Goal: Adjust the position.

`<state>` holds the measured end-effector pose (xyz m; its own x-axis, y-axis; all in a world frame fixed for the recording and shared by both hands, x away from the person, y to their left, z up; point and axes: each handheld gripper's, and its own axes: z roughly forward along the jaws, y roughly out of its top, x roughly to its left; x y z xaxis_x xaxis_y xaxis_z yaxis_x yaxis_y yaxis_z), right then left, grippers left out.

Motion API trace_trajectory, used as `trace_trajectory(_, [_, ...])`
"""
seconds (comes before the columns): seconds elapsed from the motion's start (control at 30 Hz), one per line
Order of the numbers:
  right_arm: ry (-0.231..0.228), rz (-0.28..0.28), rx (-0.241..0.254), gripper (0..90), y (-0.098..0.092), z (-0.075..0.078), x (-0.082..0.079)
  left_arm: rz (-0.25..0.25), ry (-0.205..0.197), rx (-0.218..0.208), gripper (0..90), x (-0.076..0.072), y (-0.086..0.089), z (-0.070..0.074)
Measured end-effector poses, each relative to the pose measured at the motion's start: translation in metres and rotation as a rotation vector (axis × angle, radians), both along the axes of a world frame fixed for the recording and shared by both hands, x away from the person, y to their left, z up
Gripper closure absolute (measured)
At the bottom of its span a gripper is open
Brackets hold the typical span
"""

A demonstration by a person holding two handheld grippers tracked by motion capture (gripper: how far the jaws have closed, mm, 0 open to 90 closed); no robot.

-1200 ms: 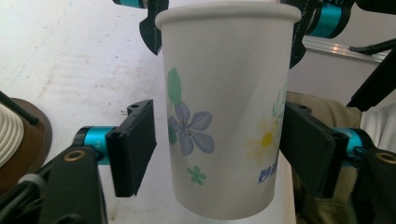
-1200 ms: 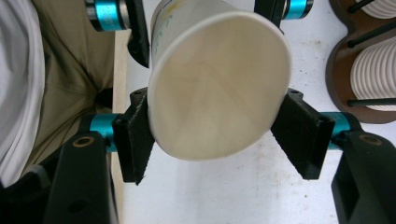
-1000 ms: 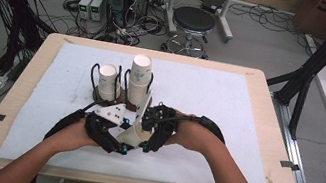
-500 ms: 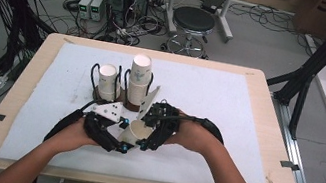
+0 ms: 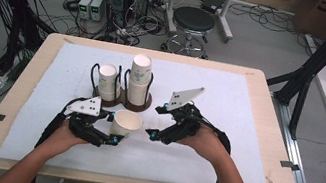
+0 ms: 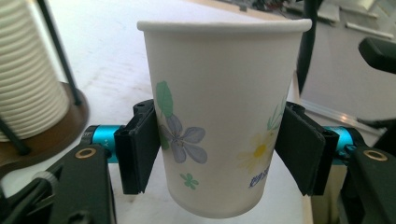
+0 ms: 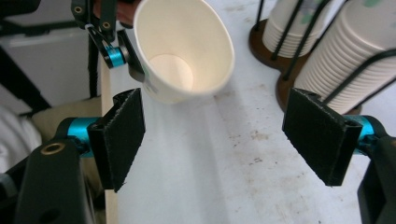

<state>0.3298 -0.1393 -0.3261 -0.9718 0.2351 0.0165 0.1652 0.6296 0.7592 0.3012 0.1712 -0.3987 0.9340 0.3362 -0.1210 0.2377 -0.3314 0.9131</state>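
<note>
The left gripper (image 5: 111, 130) holds a paper cup (image 5: 126, 123) between its jaws, pinched at mid-height, upright and just in front of the two cup stacks (image 5: 138, 81) in their wire holder (image 5: 121, 98) on the worktop (image 5: 230, 103). The right gripper (image 5: 159, 121) sits just right of the cup, its jaws spread wide with nothing between them.
</note>
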Motion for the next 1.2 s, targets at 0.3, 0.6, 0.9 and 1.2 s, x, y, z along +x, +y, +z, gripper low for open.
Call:
trace_trajectory(0.3, [-0.039,-0.128,0.158,21.9,-0.030,-0.016,-0.004,0.073,-0.053,-0.080,33.5,-0.004,0.019,-0.007])
trace_trajectory(0.6, [-0.068,-0.264,0.225,22.0,-0.065,-0.037,-0.010,0.149,-0.090,-0.145,32.8,-0.010,0.036,-0.013])
trace_trajectory(0.9, [-0.097,-0.376,0.210,22.1,-0.095,-0.054,-0.019,0.207,-0.156,-0.217,32.5,-0.013,0.052,-0.012])
trace_trajectory(1.2, [-0.126,-0.432,0.227,22.0,-0.103,-0.061,-0.021,0.251,-0.185,-0.234,32.2,-0.017,0.065,-0.013])
